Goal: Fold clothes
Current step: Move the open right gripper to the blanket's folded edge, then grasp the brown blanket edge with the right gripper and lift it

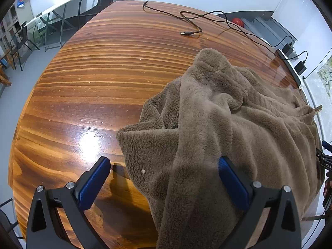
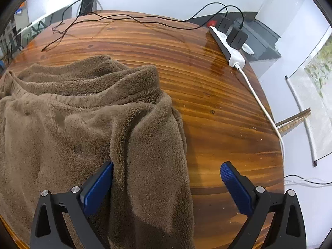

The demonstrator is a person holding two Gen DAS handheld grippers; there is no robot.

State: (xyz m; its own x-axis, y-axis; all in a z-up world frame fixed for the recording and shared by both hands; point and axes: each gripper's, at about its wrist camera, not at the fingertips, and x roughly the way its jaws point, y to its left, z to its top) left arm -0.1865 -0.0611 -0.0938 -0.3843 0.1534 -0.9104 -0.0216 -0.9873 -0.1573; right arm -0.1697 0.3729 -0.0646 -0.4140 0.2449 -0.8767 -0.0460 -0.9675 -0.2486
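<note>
Brown fleece garment (image 1: 238, 124) on table (image 1: 93, 83)

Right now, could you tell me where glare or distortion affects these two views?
Left wrist view: a bright glare patch on the wooden table beside the brown fleece garment; fisheye bends the table edge. Right wrist view: fainter sheen near the power strip, same curvature, sharp focus.

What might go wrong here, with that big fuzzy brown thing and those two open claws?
1. The brown fleece garment is thick and bunched. The left tool and right tool, both open around its folds, might pinch several layers or the wrong edge, giving a crooked fold.
2. It already hangs over the near edge of the wooden table; a pull could slide it off.
3. Swinging the cloth could snag the black cable or the white power strip.
</note>
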